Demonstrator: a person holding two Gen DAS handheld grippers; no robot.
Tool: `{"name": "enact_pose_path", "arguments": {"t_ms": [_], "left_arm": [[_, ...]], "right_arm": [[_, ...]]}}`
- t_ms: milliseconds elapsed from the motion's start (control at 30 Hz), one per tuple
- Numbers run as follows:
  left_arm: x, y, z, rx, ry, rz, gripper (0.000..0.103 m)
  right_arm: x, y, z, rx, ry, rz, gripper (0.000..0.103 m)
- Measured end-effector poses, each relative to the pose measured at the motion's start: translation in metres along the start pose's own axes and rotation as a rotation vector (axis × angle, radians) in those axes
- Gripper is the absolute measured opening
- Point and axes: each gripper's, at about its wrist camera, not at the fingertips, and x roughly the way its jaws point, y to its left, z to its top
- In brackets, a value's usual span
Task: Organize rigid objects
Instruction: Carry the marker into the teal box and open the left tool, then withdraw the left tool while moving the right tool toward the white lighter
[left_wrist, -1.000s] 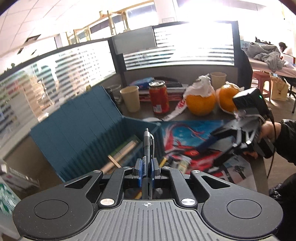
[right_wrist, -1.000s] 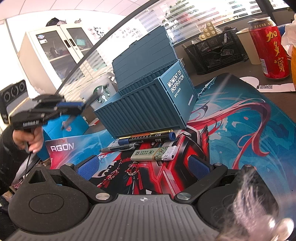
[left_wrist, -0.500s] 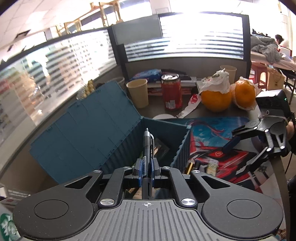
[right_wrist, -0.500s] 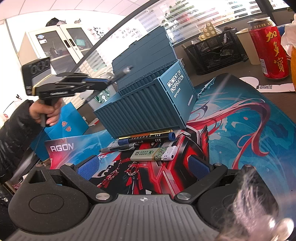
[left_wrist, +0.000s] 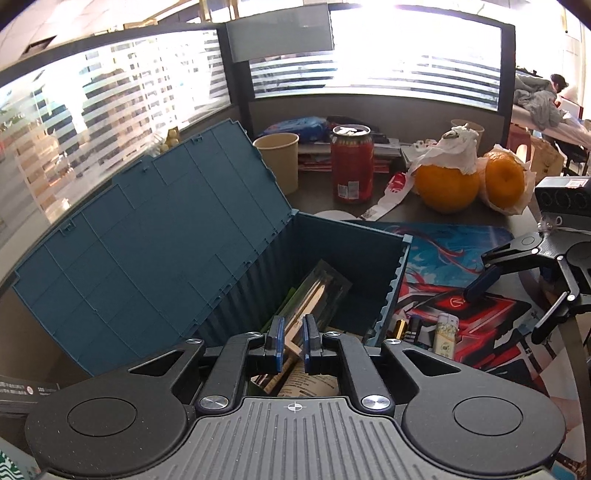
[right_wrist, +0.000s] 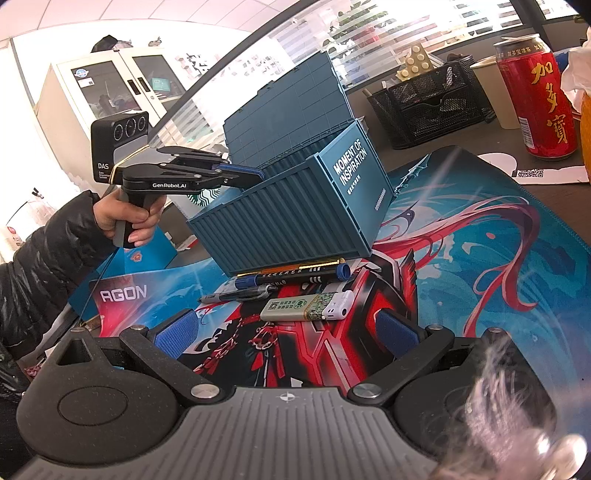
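A teal container-style box (left_wrist: 391, 288) stands open on the desk mat, its lid (left_wrist: 147, 240) leaning back to the left. Several flat packets (left_wrist: 317, 295) lie inside it. My left gripper (left_wrist: 291, 332) hangs over the box's near end, pads almost together with nothing between them; in the right wrist view the left gripper (right_wrist: 255, 173) reaches over the box (right_wrist: 280, 221) from the left. My right gripper (right_wrist: 284, 328) is open wide above the mat. Just ahead of it lie a green-and-white lighter (right_wrist: 306, 308), a blue-capped pen (right_wrist: 295, 275) and a dark marker (right_wrist: 236, 293), along the box's side.
A red can (left_wrist: 351, 162), a paper cup (left_wrist: 277, 158) and two oranges (left_wrist: 447, 184) stand behind the box. A black mesh organiser (right_wrist: 428, 103) sits at the back. The printed mat (right_wrist: 461, 258) stretches to the right. A person's hand (right_wrist: 129, 218) grips the left handle.
The left gripper moved over the open box and tipped down. The pen it was holding upright is gone from between its fingers. The right gripper stayed still.
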Motion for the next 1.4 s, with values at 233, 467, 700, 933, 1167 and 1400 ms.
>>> {"name": "enact_pose_path", "arguments": {"t_ms": [233,467,700,933,1167,1400], "left_arm": [[-0.029,-0.016,0.002,-0.018,-0.083,-0.008,0.014],[-0.072,-0.033,-0.022,-0.146,-0.181,0.087,0.090],[-0.104,-0.056,-0.069,-0.279,-0.154,0.254,0.103],[-0.117,-0.067,-0.129,-0.431,-0.092,0.432,0.103],[-0.119,-0.064,-0.174,-0.603,-0.049,0.533,0.103],[-0.117,-0.061,-0.199,-0.704,-0.033,0.553,0.103]], "right_arm": [[0.000,0.000,0.000,0.000,0.000,0.000,0.103],[0.004,0.008,0.001,-0.067,0.033,-0.031,0.103],[0.035,0.047,0.004,-0.476,0.200,-0.122,0.103],[0.054,0.052,0.017,-0.688,0.239,-0.060,0.103],[0.062,0.050,0.035,-0.617,0.298,0.047,0.103],[0.077,0.047,0.036,-0.605,0.391,0.051,0.101]]}}
